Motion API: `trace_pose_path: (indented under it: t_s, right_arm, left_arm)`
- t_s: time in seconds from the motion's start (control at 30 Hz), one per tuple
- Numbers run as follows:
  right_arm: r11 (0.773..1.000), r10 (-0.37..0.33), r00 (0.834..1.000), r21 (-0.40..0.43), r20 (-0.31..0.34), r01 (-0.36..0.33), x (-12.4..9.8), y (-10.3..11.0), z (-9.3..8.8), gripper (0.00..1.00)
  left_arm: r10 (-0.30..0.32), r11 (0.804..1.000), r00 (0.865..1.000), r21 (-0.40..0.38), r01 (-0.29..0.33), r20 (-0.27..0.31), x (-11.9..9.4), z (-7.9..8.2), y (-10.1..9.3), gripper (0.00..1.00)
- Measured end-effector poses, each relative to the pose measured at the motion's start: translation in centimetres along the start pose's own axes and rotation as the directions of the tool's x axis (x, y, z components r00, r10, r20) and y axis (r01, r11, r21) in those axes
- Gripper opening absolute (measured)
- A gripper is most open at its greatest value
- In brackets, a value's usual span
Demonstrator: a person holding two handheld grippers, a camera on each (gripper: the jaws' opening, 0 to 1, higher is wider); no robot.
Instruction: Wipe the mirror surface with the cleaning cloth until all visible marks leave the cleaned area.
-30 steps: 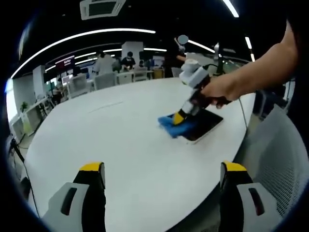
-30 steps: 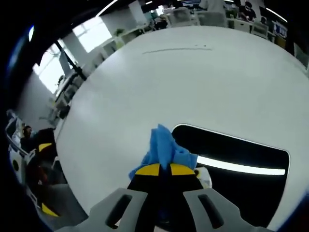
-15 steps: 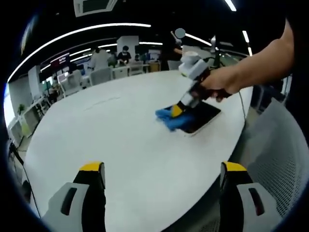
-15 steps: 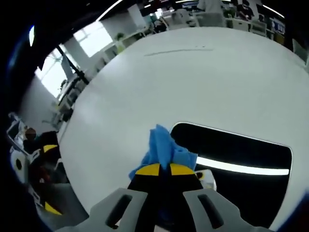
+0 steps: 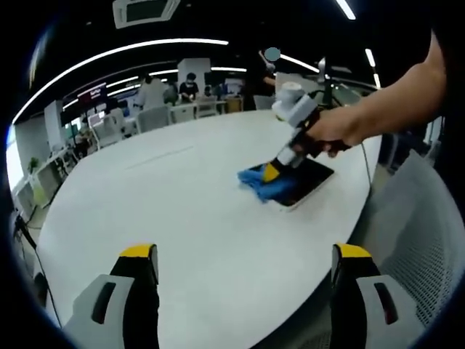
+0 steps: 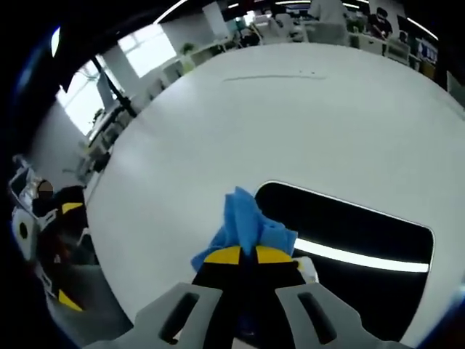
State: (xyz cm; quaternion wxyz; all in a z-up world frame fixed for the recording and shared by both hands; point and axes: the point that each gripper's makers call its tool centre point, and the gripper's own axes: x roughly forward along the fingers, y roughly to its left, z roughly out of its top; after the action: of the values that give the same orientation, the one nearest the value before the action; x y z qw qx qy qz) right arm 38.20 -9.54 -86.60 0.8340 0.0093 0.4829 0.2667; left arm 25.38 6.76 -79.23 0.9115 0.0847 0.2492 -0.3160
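We see a big white round table (image 5: 182, 218) in an open office. In the left gripper view, the left claw (image 5: 245, 265) hangs over the near part of the table, jaws spread wide, nothing between them, well apart from the work area.

Farther out on the right side of the table lies the mirror (image 5: 301, 182), a dark rectangular slab with rounded corners and a pale edge, flat on the table near its right rim. A hand (image 5: 336, 131) holds the right claw (image 5: 270, 172) tilted down onto it. The blue cloth (image 5: 263, 184) sits bunched under that claw's yellow tips, on the mirror's left end and spilling a bit onto the table.

In the right gripper view, the right claw (image 6: 240, 254) has its jaws pinched together on the cloth (image 6: 245, 224); the yellow tips nearly meet with blue fabric sticking up between and beyond them. The cloth covers the near left corner of the mirror (image 6: 363, 233). The mirror's dark face reflects a bright light strip across it. We cannot tell any marks on the glass at this size.

Far side of the room: desks, chairs (image 5: 138, 120) and people (image 5: 154, 93), small and blurred. At the left edge of the right gripper view, the left claw's yellow tips (image 6: 70, 208) show off the table edge.
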Motion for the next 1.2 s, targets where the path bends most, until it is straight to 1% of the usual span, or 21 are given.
trace_pose_path:
  t_s: [0.13,0.2,0.23,0.37,0.4,0.5,0.53,0.63,0.8,0.93,1.07,1.2]
  right_arm:
    - [1.0,0.004,1.0,-0.012,0.002,-0.004,-0.1,-0.1,0.0,0.0]
    - [1.0,-0.003,1.0,-0.015,-0.005,0.003,-0.3,-0.4,-0.2,0.0]
    - [1.0,-0.001,1.0,0.005,-0.008,0.001,-0.4,-0.6,-0.3,0.0]
    - [1.0,0.011,1.0,0.014,-0.007,-0.011,-0.4,-0.6,-0.3,0.0]
    - [1.0,0.003,1.0,0.0,-0.008,-0.003,-0.5,-0.7,-0.4,0.0]
    - [1.0,0.0,1.0,0.001,-0.008,0.0,-0.7,-0.8,-0.6,0.0]
    - [1.0,0.0,1.0,0.0,-0.01,0.0,-0.7,-1.0,-0.6,0.0]
    - [1.0,0.002,1.0,0.004,-0.009,-0.002,-0.9,-1.4,-0.8,0.0]
    - [1.0,-0.001,1.0,0.008,-0.01,0.001,-1.4,-2.2,-1.1,0.0]
    - [1.0,-0.002,1.0,0.013,-0.01,0.002,-1.8,-2.8,-1.3,0.0]
    - [1.0,-0.003,1.0,0.002,-0.012,0.003,-2.1,-3.4,-1.5,0.0]
    - [1.0,0.002,1.0,0.031,-0.009,-0.001,-2.4,-4.1,-1.7,0.0]
  left_arm:
    - [0.016,1.0,1.0,-0.006,-0.016,0.027,-0.2,0.4,0.4,0.99]
    - [0.019,1.0,1.0,-0.015,-0.019,0.01,-0.1,0.1,0.5,0.99]
    - [0.017,1.0,1.0,-0.017,-0.017,0.006,-0.1,0.1,0.4,0.99]
    - [0.007,1.0,1.0,0.001,-0.007,0.016,-0.1,0.3,0.2,0.99]
    - [0.01,1.0,1.0,0.003,-0.01,0.019,-0.2,0.3,0.2,0.99]
    - [0.024,1.0,0.999,-0.01,-0.024,0.025,-0.2,0.4,0.6,0.99]
    - [0.015,1.0,1.0,-0.025,-0.014,0.017,-0.2,0.2,0.4,0.99]
    - [0.011,1.0,1.0,-0.003,-0.011,0.023,-0.2,0.3,0.3,0.99]
    - [0.01,1.0,1.0,-0.021,-0.009,0.015,-0.1,0.1,0.4,0.99]
    - [0.005,1.0,1.0,-0.015,-0.005,0.006,-0.1,0.0,0.2,0.99]
    - [0.006,1.0,1.0,-0.015,-0.006,0.01,-0.1,0.0,0.2,0.99]
    - [0.007,1.0,1.0,-0.015,-0.007,0.009,-0.1,0.0,0.2,0.99]
